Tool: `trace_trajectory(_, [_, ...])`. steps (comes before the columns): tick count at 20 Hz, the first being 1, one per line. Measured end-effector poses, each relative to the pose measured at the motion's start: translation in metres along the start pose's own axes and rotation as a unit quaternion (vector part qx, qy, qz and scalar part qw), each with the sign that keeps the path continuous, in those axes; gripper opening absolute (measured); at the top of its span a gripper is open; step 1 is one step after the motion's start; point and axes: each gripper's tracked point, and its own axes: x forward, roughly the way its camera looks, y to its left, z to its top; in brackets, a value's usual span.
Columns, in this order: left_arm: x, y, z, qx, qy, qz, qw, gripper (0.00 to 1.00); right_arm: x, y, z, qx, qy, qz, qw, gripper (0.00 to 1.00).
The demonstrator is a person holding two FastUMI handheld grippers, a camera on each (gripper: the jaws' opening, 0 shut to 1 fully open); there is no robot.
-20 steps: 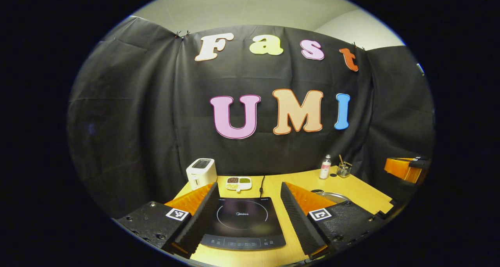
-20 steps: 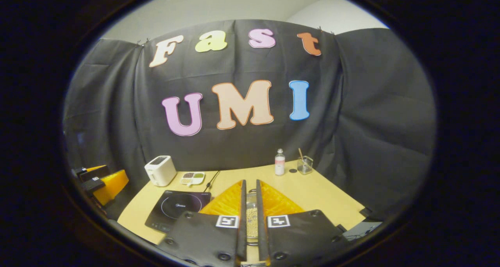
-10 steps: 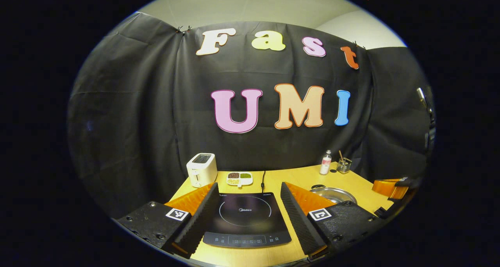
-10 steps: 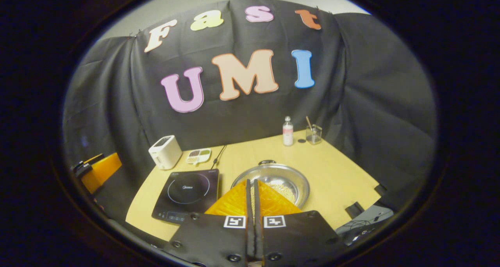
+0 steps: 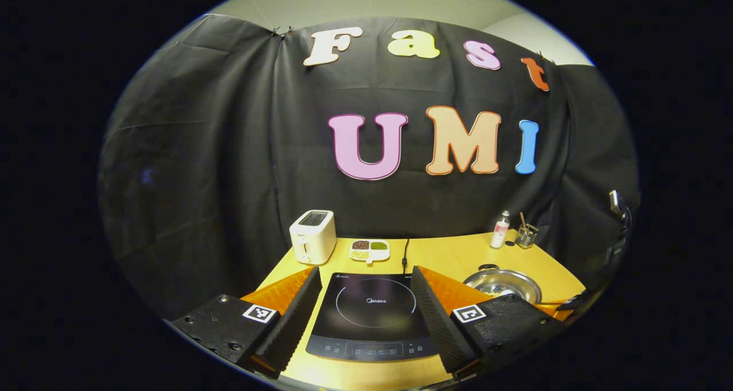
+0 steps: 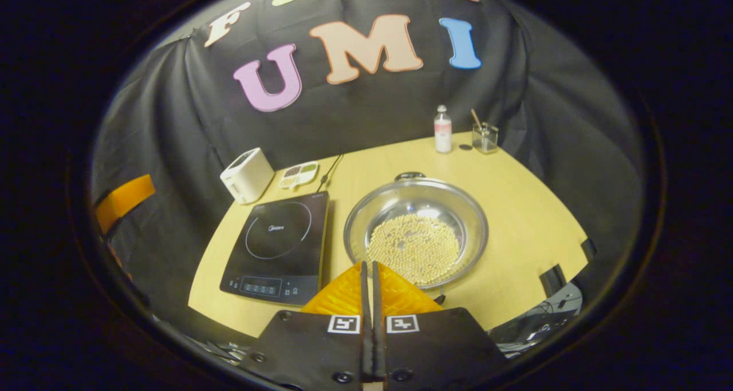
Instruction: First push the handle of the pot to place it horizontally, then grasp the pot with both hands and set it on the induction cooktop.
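Pot (image 6: 416, 230), a wide steel one holding pale beans, sits on the yellow table (image 6: 515, 208) just right of the induction cooktop (image 6: 278, 239), a narrow strip of bare wood between them. From the left in the right gripper view: a white toaster (image 6: 247, 174) and a divided snack dish (image 6: 298, 174) stand behind the cooktop near the cloth wall, then the pot, with one small handle (image 6: 410, 176) at its far rim, then open tabletop reaching to a bottle (image 6: 442, 129) and a glass jar (image 6: 484, 137) at the back edge. The right gripper (image 6: 371, 271) hangs over the pot's near rim, fingers pressed together on nothing. In the left gripper view the left gripper (image 5: 363, 282) is spread wide, framing the cooktop; a brand word at the cooktop's centre reads "Midea".
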Motion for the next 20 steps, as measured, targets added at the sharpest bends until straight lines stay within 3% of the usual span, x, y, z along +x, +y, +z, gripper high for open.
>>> trace_trajectory(9, [0.027, -0.006, -0.009, -0.019, 0.028, 0.041, 0.999, 0.96, 0.058, -0.001, -0.061, 0.016, 0.163, 0.048, 0.985, 0.03])
trace_trajectory(15, [0.042, -0.006, -0.017, -0.041, 0.041, 0.068, 0.996, 0.94, 0.075, -0.013, -0.085, 0.027, 0.237, 0.053, 0.970, 0.03])
trace_trajectory(20, [0.049, -0.017, -0.025, -0.051, 0.053, 0.076, 0.994, 0.96, 0.079, -0.025, -0.088, 0.018, 0.267, 0.052, 0.962, 0.02])
